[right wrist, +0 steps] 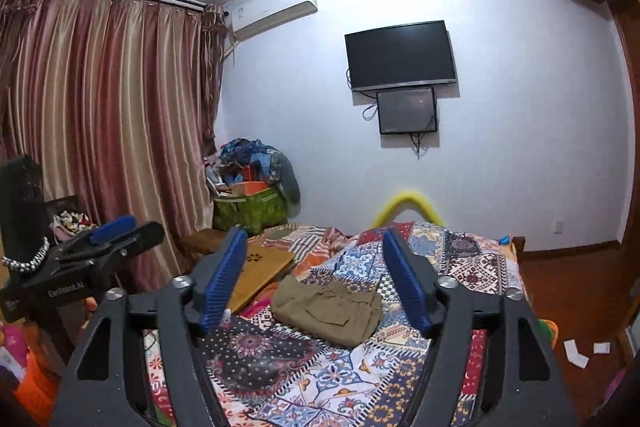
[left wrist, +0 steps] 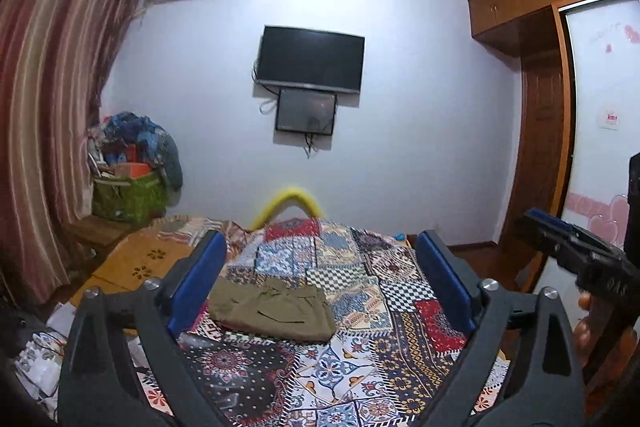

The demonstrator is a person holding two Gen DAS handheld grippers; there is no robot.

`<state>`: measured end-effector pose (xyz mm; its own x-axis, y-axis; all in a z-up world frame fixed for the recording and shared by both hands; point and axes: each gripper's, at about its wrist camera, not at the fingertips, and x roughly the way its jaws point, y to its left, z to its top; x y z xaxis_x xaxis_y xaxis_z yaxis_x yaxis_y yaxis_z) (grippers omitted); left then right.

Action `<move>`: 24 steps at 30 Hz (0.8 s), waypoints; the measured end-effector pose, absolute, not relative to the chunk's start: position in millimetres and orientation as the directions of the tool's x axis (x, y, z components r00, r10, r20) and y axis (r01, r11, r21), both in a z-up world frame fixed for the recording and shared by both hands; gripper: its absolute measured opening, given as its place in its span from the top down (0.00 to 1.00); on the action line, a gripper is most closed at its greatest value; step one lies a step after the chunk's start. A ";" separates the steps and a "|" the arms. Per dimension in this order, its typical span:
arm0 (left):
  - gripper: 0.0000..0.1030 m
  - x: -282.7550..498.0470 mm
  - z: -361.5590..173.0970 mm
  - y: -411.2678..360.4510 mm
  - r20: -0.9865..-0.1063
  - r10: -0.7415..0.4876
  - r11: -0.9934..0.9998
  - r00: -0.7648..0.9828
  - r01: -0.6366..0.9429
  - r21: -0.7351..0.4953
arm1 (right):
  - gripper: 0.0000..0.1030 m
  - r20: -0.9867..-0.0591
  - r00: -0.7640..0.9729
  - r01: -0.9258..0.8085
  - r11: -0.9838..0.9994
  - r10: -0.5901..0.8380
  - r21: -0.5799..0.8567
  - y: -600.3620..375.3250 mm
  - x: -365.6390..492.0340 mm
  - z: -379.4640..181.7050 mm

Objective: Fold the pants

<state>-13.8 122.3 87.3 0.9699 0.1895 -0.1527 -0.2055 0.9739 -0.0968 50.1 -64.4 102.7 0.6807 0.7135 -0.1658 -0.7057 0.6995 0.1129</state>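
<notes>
The olive pants (left wrist: 272, 311) are lying as a compact folded bundle on the patchwork bedspread (left wrist: 360, 367), ahead of and below the left gripper (left wrist: 320, 287), whose jaws are standing spread wide with nothing between them. The right gripper (right wrist: 316, 283) is likewise hovering open and empty, the pants sitting low in front of it. Judging by the neat bundle, the folding is looking essentially finished, with little remaining.
</notes>
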 end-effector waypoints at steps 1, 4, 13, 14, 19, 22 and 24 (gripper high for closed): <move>0.00 -15.7 86.7 121.2 -0.150 0.188 0.975 0.971 -0.203 -0.094 | 0.19 -0.162 0.689 -0.699 0.707 0.706 0.108 -63.9 46.5 101.4; 0.00 -19.5 83.6 120.7 -0.151 0.195 0.974 0.969 -0.210 -0.087 | 0.11 -0.159 0.704 -0.686 0.721 0.692 0.097 -60.6 43.1 99.9; 0.00 -21.7 71.0 127.5 -0.170 0.217 0.966 0.961 -0.237 -0.106 | 0.00 -0.173 0.723 -0.660 0.743 0.669 0.112 -60.0 39.2 94.4; 0.00 -21.8 70.0 128.2 -0.173 0.217 0.965 0.961 -0.238 -0.108 | 0.00 -0.176 0.721 -0.661 0.742 0.670 0.113 -61.6 36.9 92.4; 0.00 -22.3 66.5 129.0 -0.179 0.220 0.964 0.959 -0.242 -0.112 | 0.00 -0.172 0.722 -0.660 0.742 0.670 0.116 -66.2 31.4 91.3; 0.00 -21.7 65.2 128.1 -0.179 0.220 0.965 0.959 -0.241 -0.106 | 0.00 -0.171 0.721 -0.661 0.740 0.672 0.121 -67.1 30.6 91.7; 0.00 -20.9 65.0 127.4 -0.177 0.222 0.965 0.959 -0.242 -0.101 | 0.00 -0.169 0.722 -0.660 0.741 0.671 0.121 -68.0 30.8 92.6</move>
<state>-20.9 127.4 65.0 0.9588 0.2220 -0.1774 -0.2420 0.9650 -0.1007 30.8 -68.0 92.6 0.7219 0.6709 -0.1694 -0.6603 0.7411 0.1215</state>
